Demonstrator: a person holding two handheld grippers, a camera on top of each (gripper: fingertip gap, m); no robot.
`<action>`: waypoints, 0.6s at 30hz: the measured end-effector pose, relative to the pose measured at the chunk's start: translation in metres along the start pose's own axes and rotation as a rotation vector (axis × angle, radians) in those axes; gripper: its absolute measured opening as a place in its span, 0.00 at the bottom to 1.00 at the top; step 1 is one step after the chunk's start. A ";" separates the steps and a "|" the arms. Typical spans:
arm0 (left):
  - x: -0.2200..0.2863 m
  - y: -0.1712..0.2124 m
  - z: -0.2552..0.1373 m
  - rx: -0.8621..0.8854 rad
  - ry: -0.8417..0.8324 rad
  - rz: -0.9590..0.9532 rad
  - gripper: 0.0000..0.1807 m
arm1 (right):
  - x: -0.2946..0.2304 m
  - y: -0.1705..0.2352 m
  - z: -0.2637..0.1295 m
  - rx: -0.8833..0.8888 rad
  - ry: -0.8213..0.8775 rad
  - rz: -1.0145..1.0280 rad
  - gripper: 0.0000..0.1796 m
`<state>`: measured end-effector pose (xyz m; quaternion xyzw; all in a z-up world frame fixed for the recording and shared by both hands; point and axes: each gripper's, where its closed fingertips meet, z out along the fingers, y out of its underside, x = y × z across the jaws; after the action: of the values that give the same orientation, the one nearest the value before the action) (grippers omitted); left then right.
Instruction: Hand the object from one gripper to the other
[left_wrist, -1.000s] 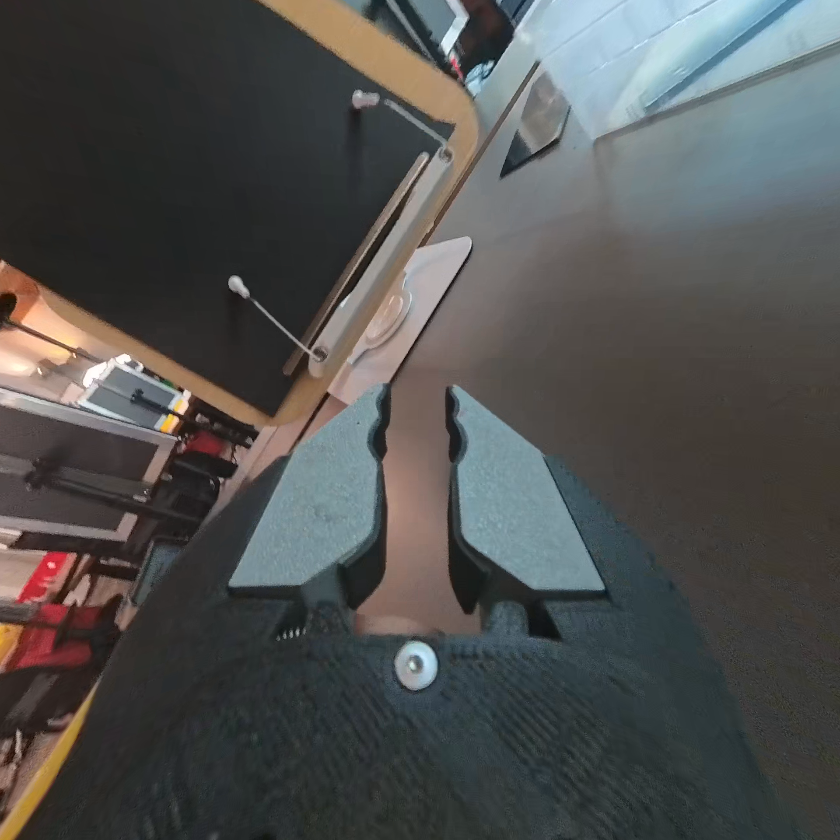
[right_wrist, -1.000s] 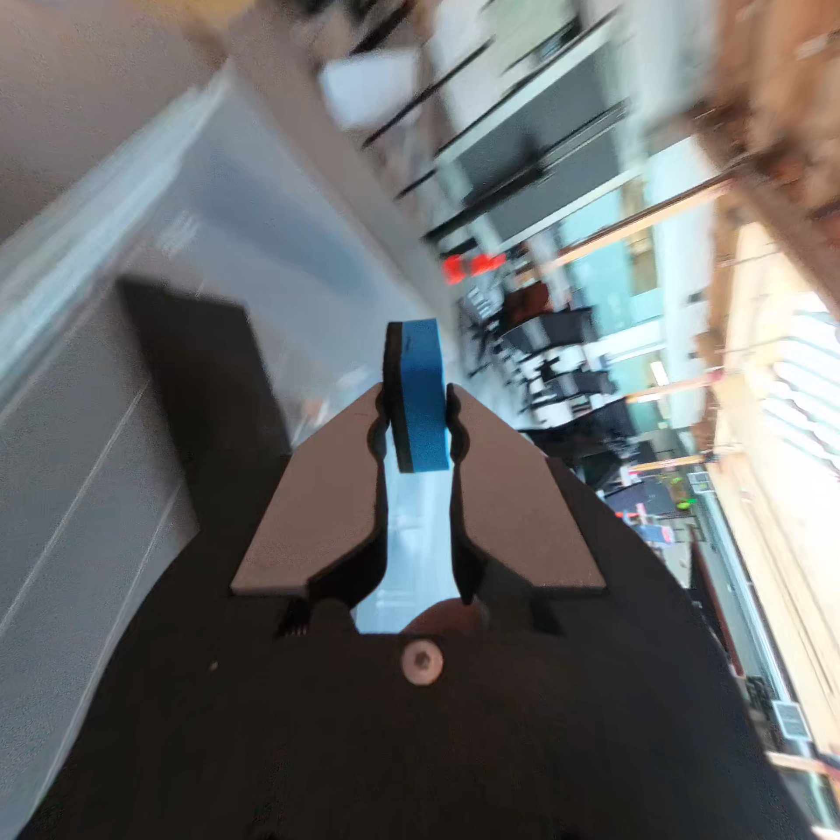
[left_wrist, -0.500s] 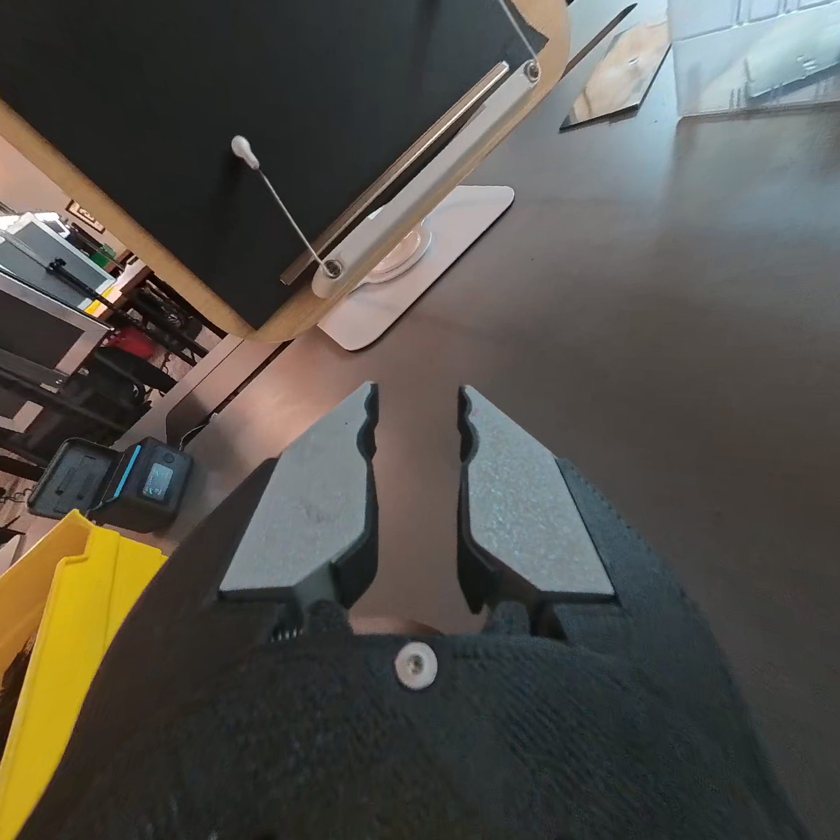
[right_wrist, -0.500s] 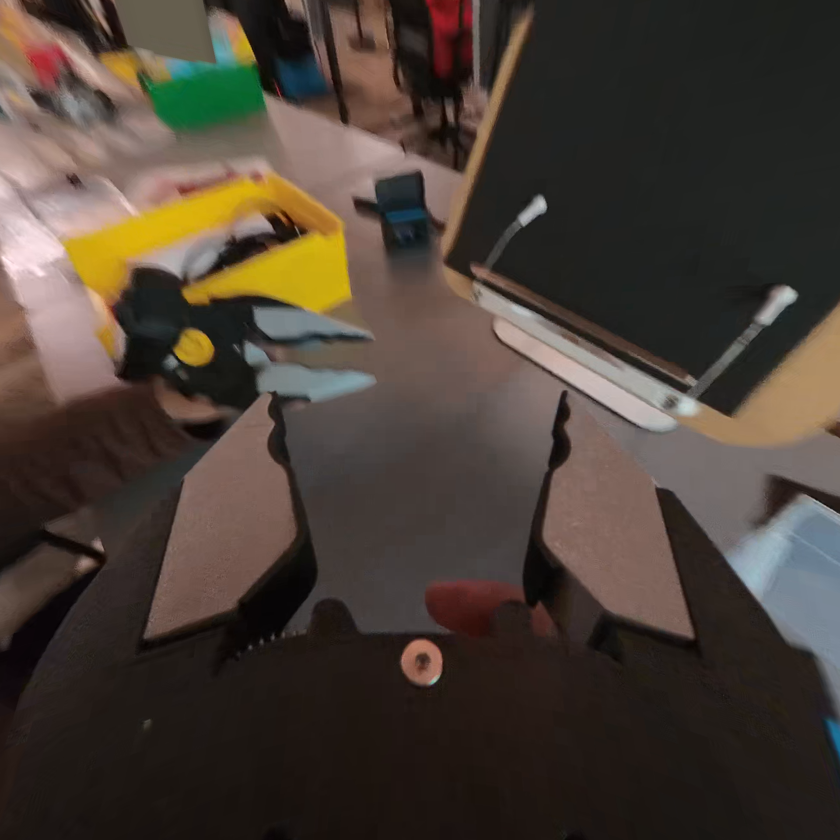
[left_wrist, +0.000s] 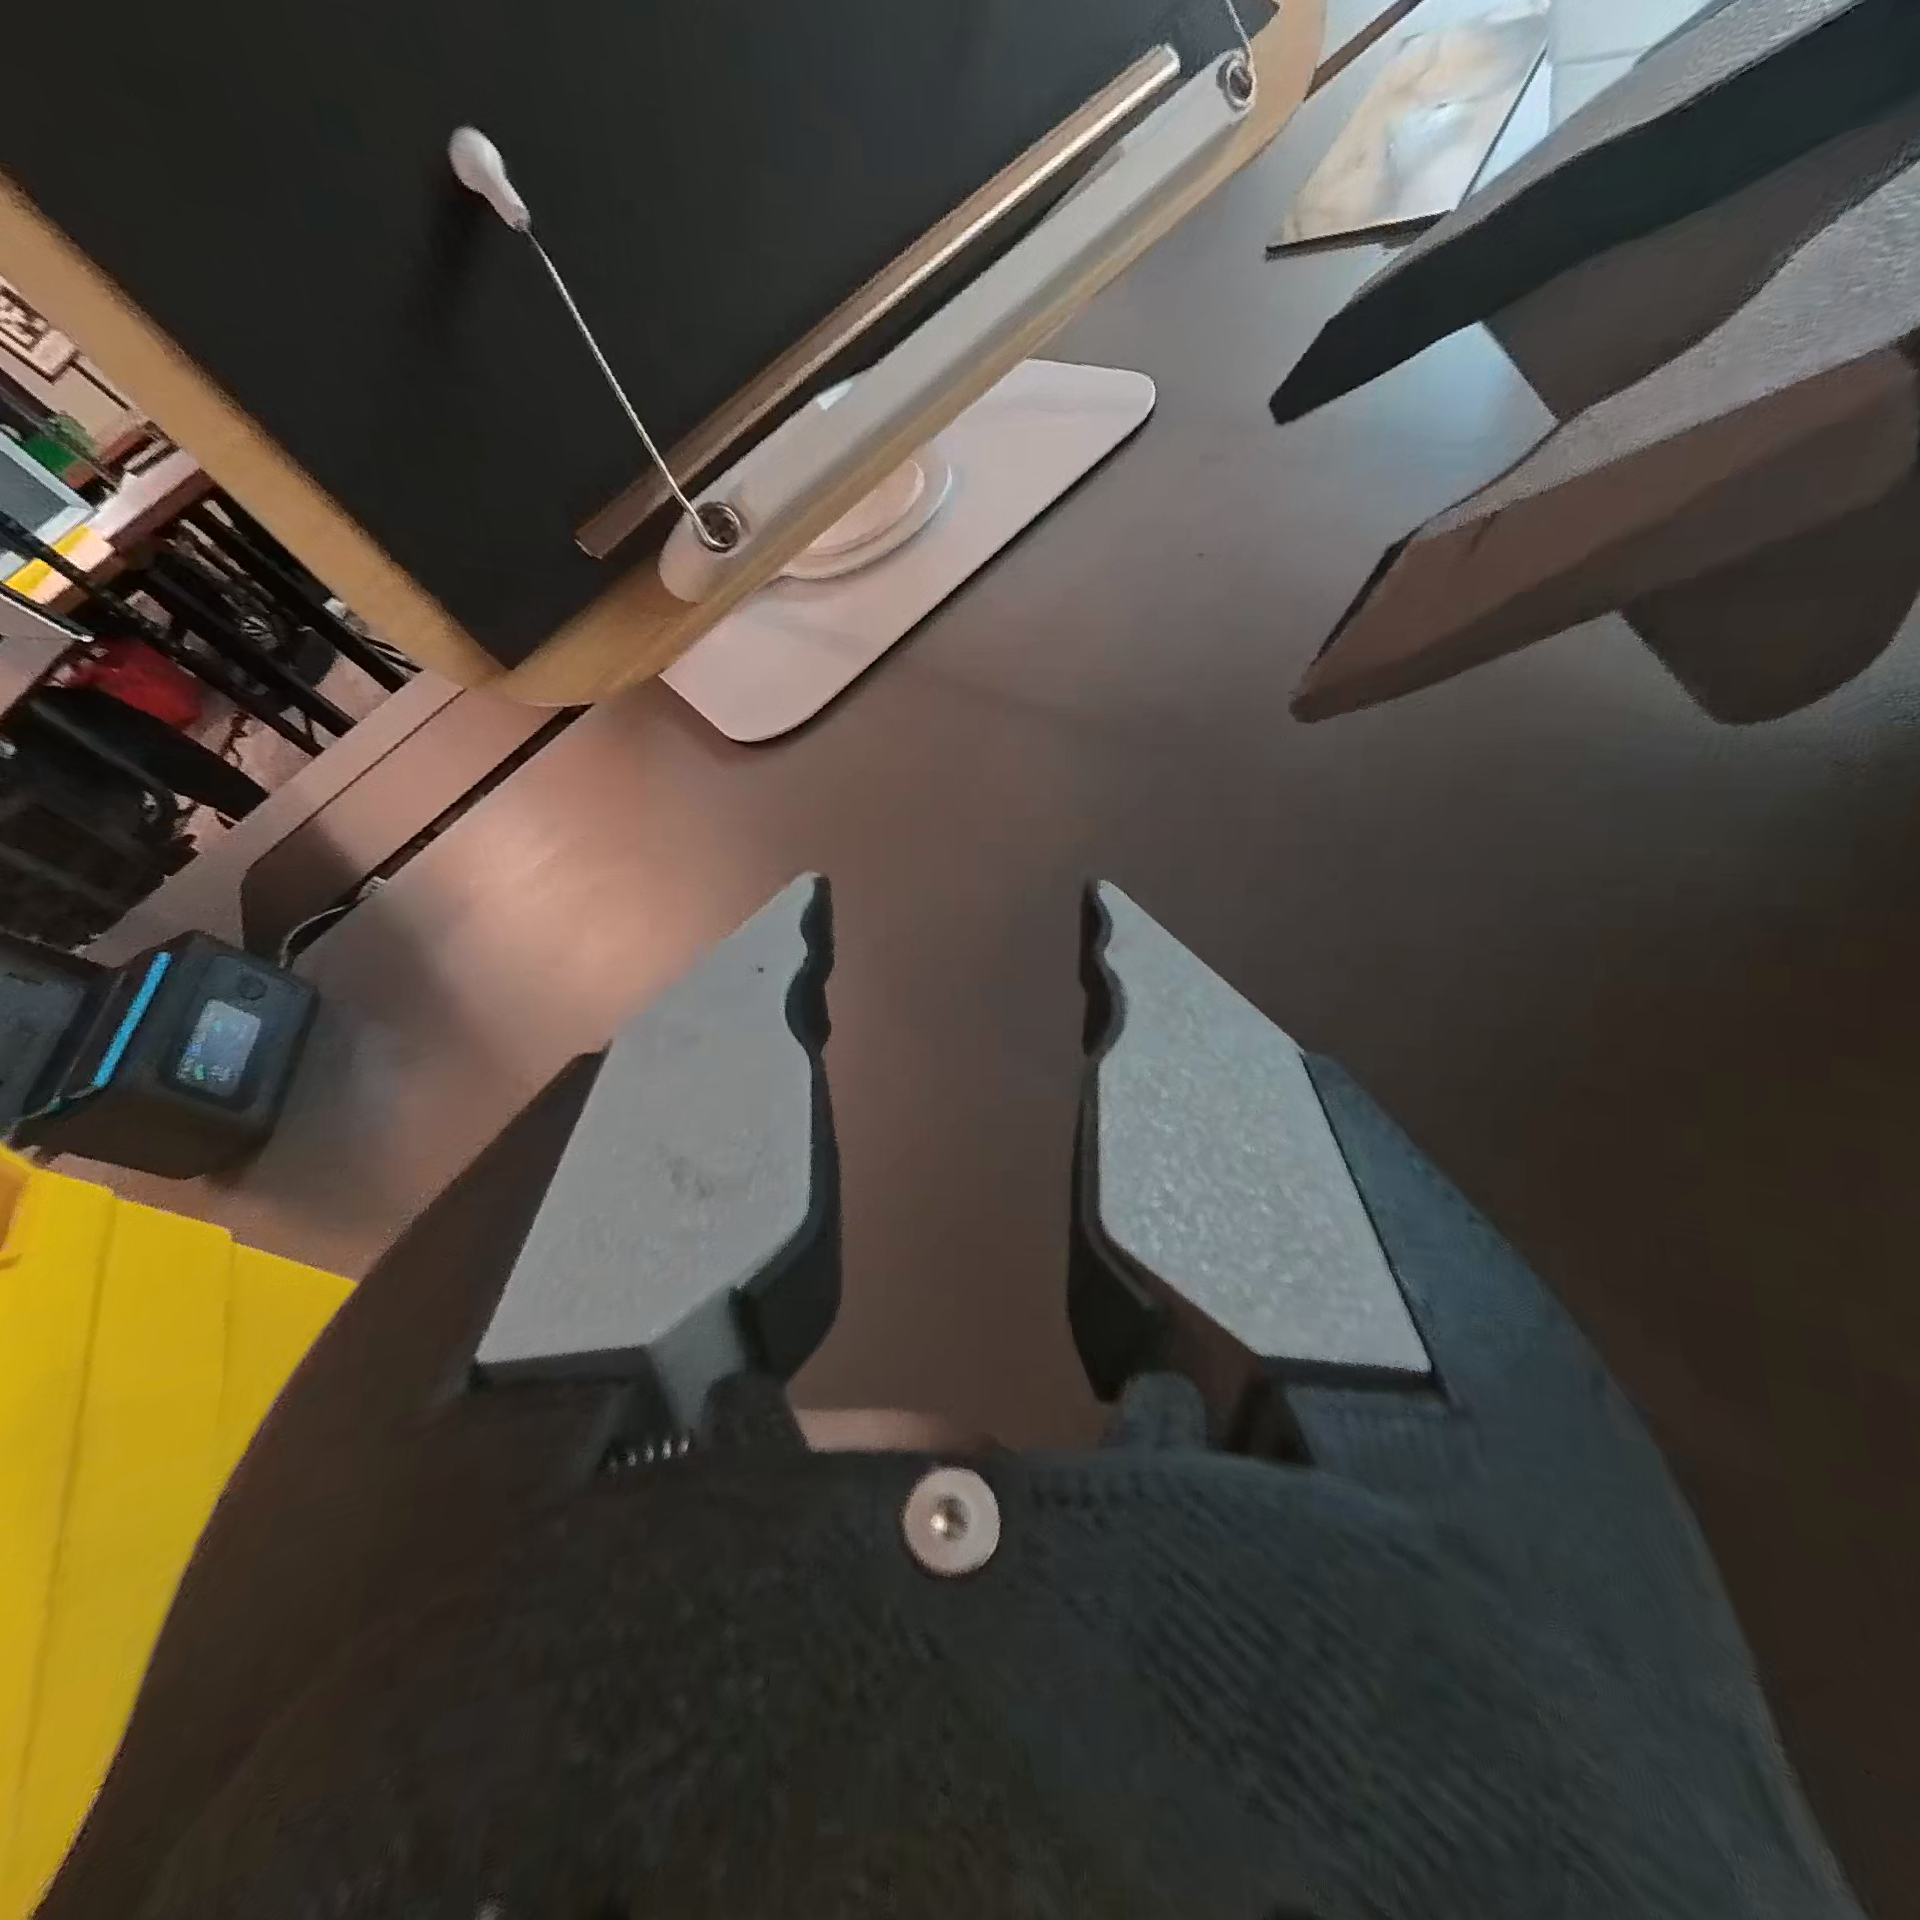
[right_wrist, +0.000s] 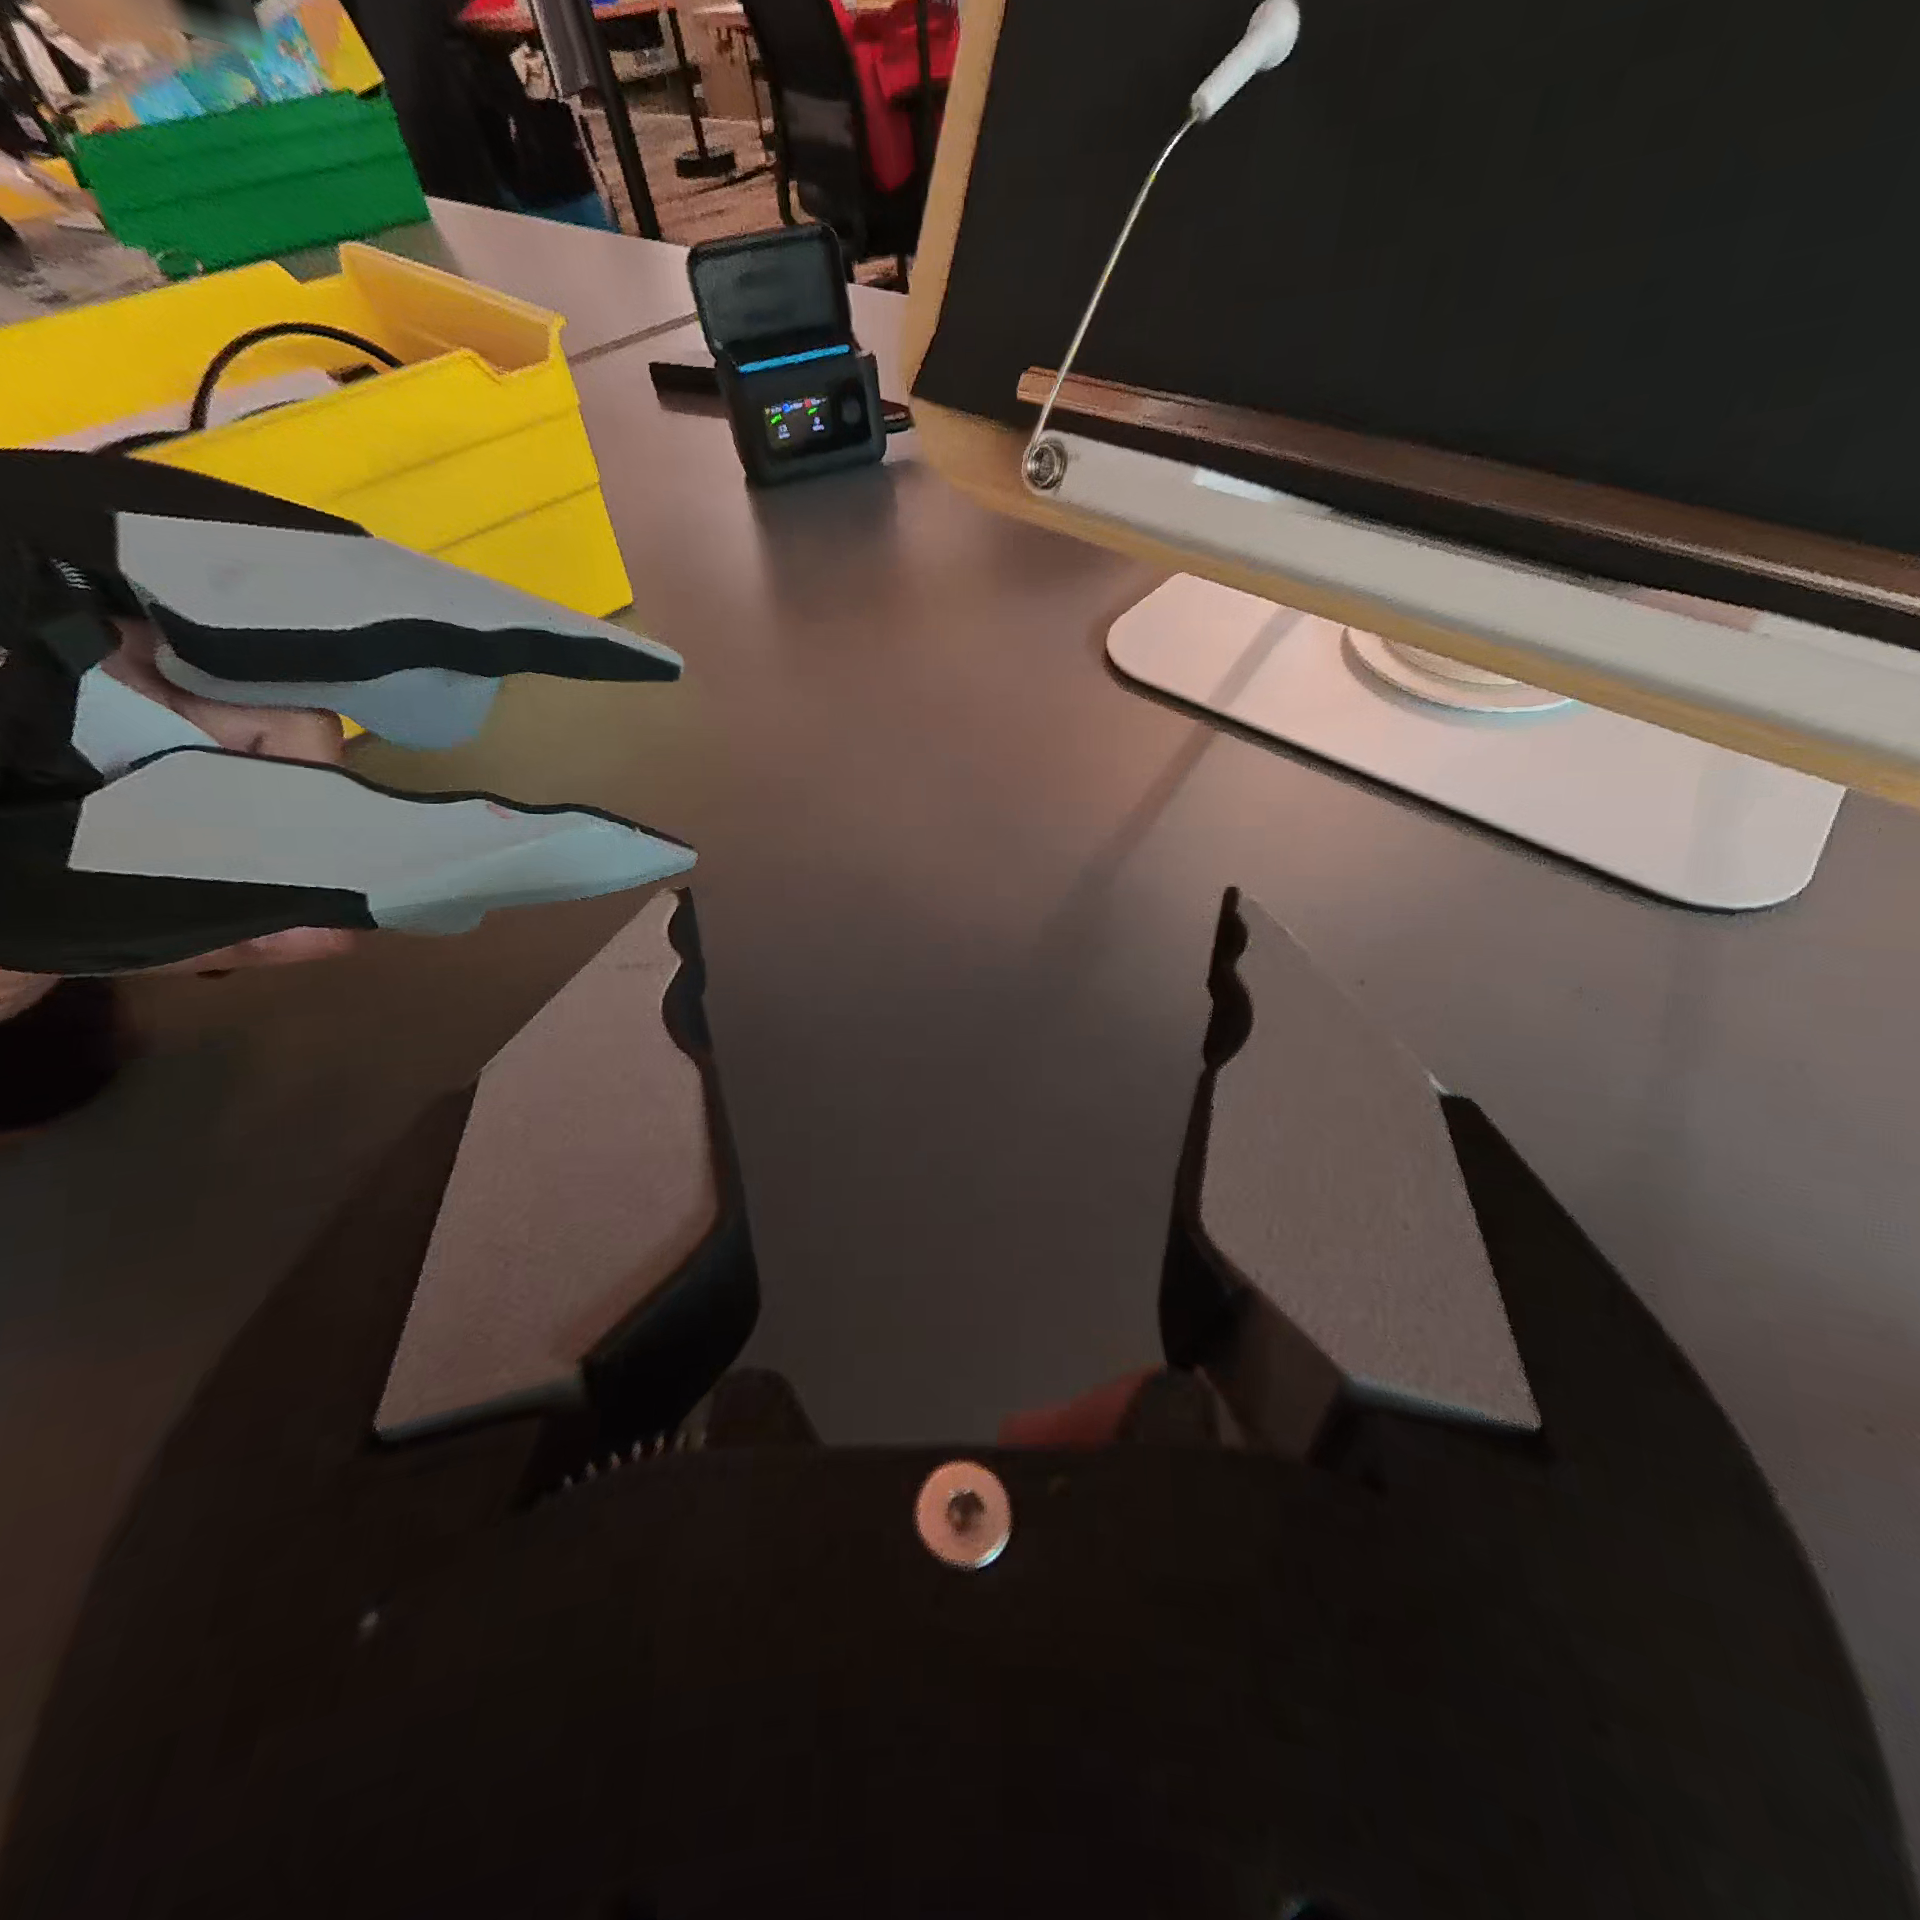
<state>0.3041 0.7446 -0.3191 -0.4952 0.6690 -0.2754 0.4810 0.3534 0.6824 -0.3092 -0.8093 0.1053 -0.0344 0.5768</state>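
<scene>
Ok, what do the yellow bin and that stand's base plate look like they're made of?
The yellow bin looks like moulded plastic: uniform glossy colour, stepped ridges and a lipped rim. The stand's base plate looks like smooth pale metal with a satin sheen and rounded corners, though coated plastic can't be ruled out.

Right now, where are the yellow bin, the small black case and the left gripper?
Yellow bin (right_wrist: 436, 468), right wrist view, front wall.
Small black case (right_wrist: 800, 421), right wrist view, its body.
Left gripper (left_wrist: 954, 961), left wrist view, between fingertips.
</scene>
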 end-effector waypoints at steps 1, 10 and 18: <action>0.001 0.001 0.001 -0.007 0.010 -0.005 0.24 | -0.002 0.002 0.001 -0.005 0.000 -0.004 0.53; -0.001 -0.009 -0.007 0.070 0.055 -0.147 0.10 | 0.003 0.007 0.002 -0.012 0.012 0.020 0.55; 0.023 -0.005 -0.005 0.016 0.095 -0.147 0.21 | 0.005 0.007 0.003 -0.016 0.040 -0.031 0.55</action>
<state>0.3003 0.7212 -0.3218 -0.5256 0.6507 -0.3384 0.4310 0.3580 0.6822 -0.3174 -0.8147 0.1046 -0.0585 0.5674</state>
